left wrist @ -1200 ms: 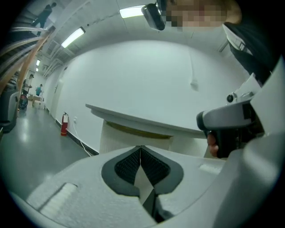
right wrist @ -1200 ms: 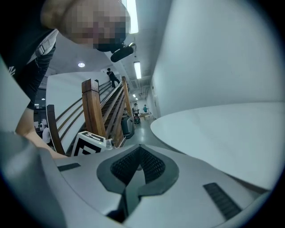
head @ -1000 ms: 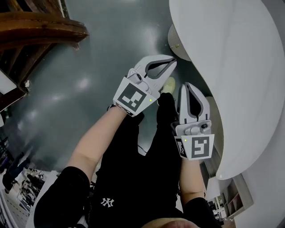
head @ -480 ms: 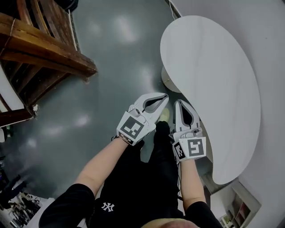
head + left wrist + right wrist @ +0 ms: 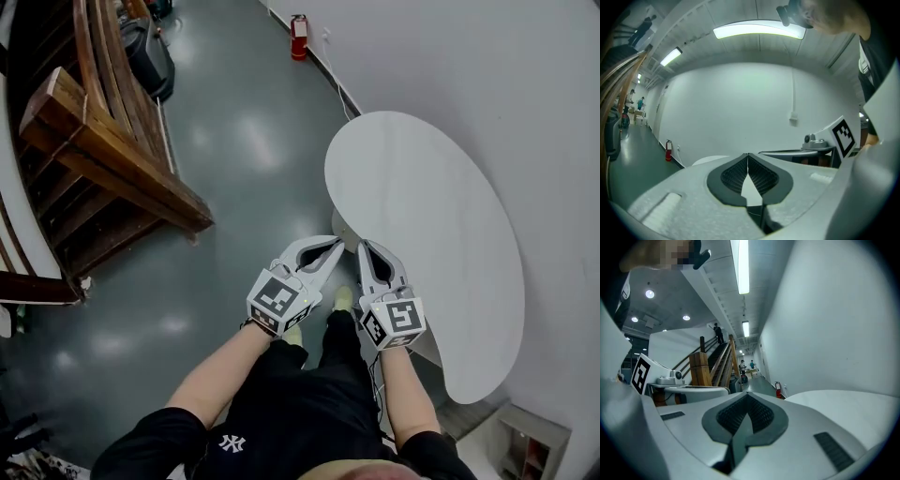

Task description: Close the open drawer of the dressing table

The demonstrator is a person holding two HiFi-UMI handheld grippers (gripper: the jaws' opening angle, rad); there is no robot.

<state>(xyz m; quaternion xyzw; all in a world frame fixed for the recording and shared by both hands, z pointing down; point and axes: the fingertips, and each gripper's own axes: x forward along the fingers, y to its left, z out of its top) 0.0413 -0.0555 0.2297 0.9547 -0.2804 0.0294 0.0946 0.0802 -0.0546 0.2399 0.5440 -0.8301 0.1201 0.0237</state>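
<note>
Empty, jaws pressed together, the left gripper (image 5: 330,247) and right gripper (image 5: 365,249) hang at the left edge of the dressing table (image 5: 422,206), whose drawer hides under the top; closing looks done, and next comes a flush check.

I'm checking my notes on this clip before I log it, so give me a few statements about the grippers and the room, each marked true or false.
1. The left gripper and the right gripper both have their jaws together with nothing between them. True.
2. Bottles stand on the white tabletop. False: its top is bare.
3. A red fire extinguisher stands by the wall. True.
4. The wooden staircase is on the person's right. False: it is on the person's left.
5. The right gripper is clamped on the edge of the white tabletop. False: it holds nothing.
</note>
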